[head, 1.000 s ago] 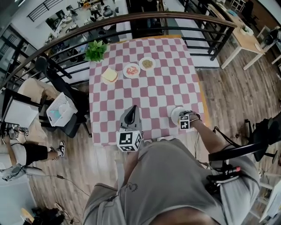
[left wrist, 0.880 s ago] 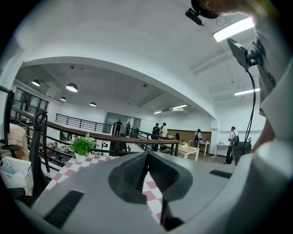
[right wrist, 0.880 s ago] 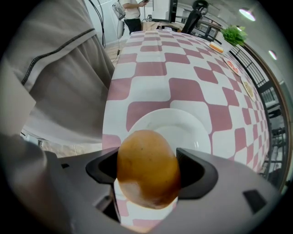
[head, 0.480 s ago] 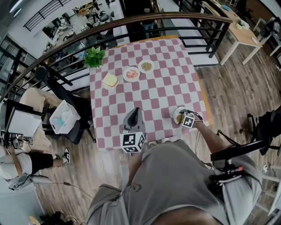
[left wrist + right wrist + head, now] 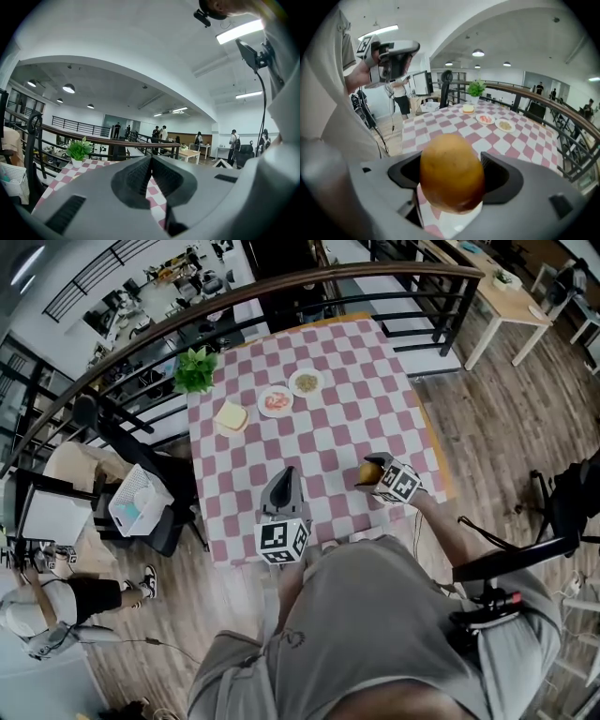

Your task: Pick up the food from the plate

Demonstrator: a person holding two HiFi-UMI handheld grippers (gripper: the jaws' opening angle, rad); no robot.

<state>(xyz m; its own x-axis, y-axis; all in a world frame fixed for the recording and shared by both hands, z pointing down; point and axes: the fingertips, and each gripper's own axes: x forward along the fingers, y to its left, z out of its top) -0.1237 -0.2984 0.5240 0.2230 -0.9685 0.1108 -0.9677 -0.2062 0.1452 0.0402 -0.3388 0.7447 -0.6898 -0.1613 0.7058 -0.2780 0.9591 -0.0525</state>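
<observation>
Food, one rounded golden-brown piece (image 5: 451, 169), is clamped in the right claw (image 5: 451, 177), one jaw pad bearing on each flank. The right gripper view shows a white plate (image 5: 456, 223) directly beneath the piece; whether the two touch cannot be determined. The head view does not show that plate. It does place the claw and its load above the near right part of the checked surface (image 5: 319, 432). The left claw (image 5: 151, 165) has its jaws pressed together along their whole length, a fact legible only in the left gripper view. In the head view it points over the near edge of the surface, well apart from the food. At the far left of the surface stand a bread slice (image 5: 232, 415), two small filled plates (image 5: 276, 400) and a potted plant (image 5: 195, 369).
</observation>
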